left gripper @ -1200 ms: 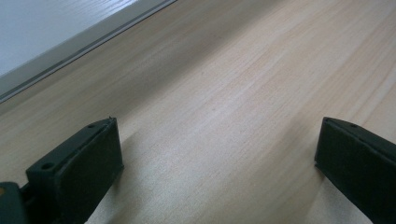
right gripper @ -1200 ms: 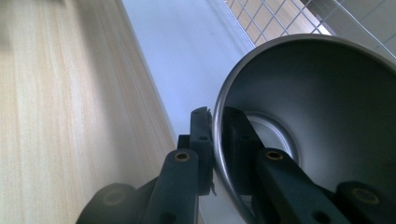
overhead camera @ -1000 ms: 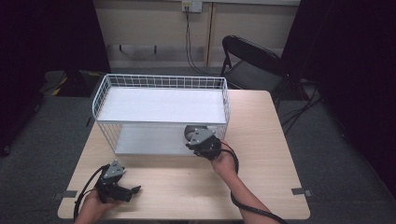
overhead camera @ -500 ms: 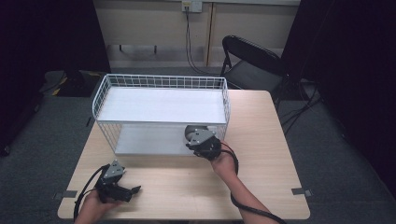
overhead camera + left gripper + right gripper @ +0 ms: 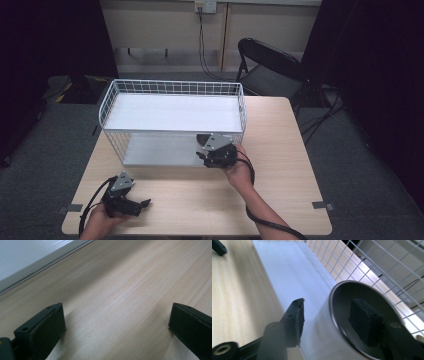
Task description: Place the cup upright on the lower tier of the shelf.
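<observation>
At the near right corner of the white wire shelf rack (image 5: pixel 172 112), the right tool (image 5: pixel 216 150) has one jaw inside and one outside the rim of a cup (image 5: pixel 352 322), a round cylinder with a pale, smooth outer wall and a dark, glossy interior edged by a thin metallic lip. The jaws bracket that wall on both sides, though whether they press it firmly cannot be told. The cup sits on the rack's lower board, a flat, matte white panel with a squared edge, just inside the thin white wire grid that forms the rack's side. The rack is a long rectangle with rounded wire corners and a second white board above. The left tool (image 5: pixel 126 201) lies low over the near left part of the table (image 5: pixel 280 165), well apart from the rack, its two blocky, matte black jaws spread wide with bare wood between them. The table is light wood with fine, straight grain. Behind it stands a black folding chair (image 5: pixel 270 67) on grey carpet, with a pale wall, a socket and hanging cables beyond.
</observation>
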Motion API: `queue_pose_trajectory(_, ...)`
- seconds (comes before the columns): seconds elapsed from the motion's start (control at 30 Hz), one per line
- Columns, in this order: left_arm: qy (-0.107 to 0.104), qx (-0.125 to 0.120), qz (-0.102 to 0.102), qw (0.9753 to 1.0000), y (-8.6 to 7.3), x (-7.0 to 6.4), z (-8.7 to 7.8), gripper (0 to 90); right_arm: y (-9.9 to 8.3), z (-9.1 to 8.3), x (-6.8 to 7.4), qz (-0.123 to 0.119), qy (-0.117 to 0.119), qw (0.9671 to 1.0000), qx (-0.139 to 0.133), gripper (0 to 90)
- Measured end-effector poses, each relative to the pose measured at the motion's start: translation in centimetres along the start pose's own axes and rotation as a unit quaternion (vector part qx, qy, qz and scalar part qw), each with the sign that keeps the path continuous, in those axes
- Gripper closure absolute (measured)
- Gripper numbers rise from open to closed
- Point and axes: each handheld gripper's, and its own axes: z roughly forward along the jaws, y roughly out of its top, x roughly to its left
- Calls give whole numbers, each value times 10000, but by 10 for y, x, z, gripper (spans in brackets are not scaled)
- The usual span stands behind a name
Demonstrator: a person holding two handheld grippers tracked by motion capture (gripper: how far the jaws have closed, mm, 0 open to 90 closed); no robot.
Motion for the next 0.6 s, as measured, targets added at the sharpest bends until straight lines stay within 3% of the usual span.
queue_pose_trajectory(0.23, -1, 0, 3, 10000, 0, 0, 0, 0, 2, -8, 3, 116, 160, 9997, -148, 330)
queue_pose_trajectory(0.33, -2, 6, 12, 10000, 0, 0, 0, 0, 4, -11, 6, 207, 396, 9989, -117, 284)
queue_pose_trajectory(0.37, -4, 2, 9, 10000, 0, 0, 0, 0, 6, -13, 9, 235, 560, 9981, -84, 230)
queue_pose_trajectory(0.6, -14, 7, 12, 10000, 0, 0, 0, 0, 9, -22, 13, 447, 825, 9956, -65, 156)
